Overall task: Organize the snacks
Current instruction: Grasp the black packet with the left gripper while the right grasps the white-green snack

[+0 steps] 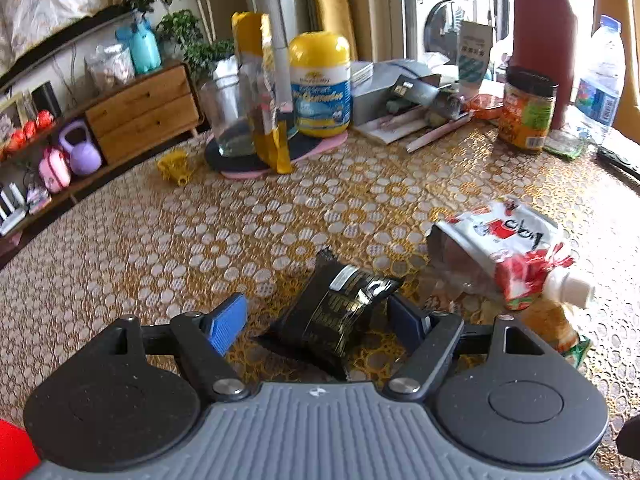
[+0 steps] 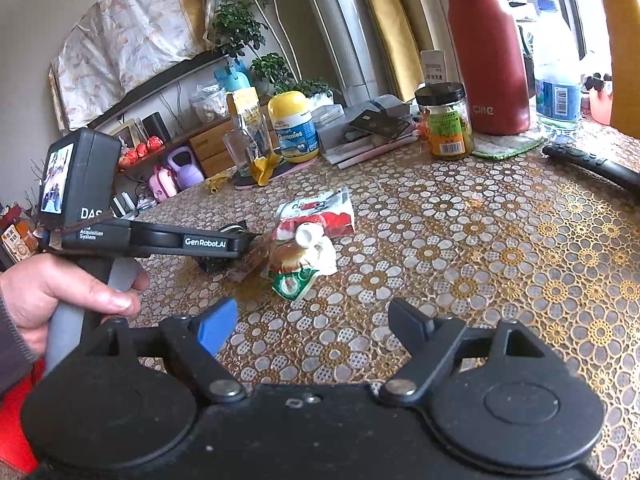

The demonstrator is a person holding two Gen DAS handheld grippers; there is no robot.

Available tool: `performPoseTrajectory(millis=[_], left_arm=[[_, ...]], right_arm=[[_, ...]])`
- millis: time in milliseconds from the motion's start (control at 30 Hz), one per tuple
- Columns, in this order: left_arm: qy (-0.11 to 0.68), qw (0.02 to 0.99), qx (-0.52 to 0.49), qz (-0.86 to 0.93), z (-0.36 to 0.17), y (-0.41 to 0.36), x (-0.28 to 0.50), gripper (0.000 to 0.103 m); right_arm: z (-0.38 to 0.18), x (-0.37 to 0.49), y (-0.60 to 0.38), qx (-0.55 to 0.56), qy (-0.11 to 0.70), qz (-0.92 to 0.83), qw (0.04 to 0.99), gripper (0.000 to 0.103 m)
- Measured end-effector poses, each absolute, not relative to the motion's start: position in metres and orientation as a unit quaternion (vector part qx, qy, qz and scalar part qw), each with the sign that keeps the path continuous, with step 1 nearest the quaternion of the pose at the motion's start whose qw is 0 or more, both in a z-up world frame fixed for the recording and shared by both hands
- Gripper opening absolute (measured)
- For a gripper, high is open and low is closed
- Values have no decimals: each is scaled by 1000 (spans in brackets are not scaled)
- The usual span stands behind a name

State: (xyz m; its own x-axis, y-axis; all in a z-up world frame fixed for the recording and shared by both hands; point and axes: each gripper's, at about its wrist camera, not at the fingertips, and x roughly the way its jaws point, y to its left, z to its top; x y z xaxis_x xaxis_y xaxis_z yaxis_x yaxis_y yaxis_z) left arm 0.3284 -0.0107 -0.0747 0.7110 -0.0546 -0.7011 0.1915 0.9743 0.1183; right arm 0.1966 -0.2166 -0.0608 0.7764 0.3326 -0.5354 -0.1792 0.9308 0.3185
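Left gripper (image 1: 316,322) open, straddling the black snack packet (image 1: 336,320) flat on the tablecloth (image 1: 200,240); right pad looks touching or nearly so, left pad apart, so no grip yet. Right gripper (image 2: 314,326) open and empty over bare cloth. Red-and-white spouted pouch (image 1: 504,252) and another pouch (image 2: 296,264) lie loose just beside. Judgement: sorting barely begun; all three snacks remain unplaced.

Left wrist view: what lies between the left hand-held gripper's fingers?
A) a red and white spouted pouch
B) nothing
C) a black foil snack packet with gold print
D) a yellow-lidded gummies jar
C: the black foil snack packet with gold print lies on the table between the open fingers of the left hand-held gripper; a gap shows on the blue-pad side, so it is not gripped.
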Motion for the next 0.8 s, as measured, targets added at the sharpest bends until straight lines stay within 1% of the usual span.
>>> performPoseTrajectory(millis=[33,100,133,167,200,333,400,600,800], left_arm=[[376,920,85,-69,-76,-9,328,69],[378,920,69,-73,-75,-5,327,53],[380,920,65,-72,-74,-5,327,52],[381,920,65,-67,-74,-5,327,48],[380,920,69,-63,-73,-6,325,45],[388,918,61,-54,-69,-3,318,42],[390,918,54,-45,-64,-2,312,35],[385,922,35,-30,-45,1,288,34],[362,932,4,-14,-20,7,250,34]], right_arm=[[-61,198,-215,125,305,137,934,82],[-61,203,-213,122,306,138,934,83],[-61,206,-211,120,307,138,934,83],[-62,209,-209,117,307,139,934,83],[-63,211,-206,113,308,139,934,83],[-64,224,-197,102,310,136,935,83],[-63,228,-194,98,306,137,937,82],[-62,241,-183,74,309,138,938,82],[-68,257,-173,52,313,128,940,82]])
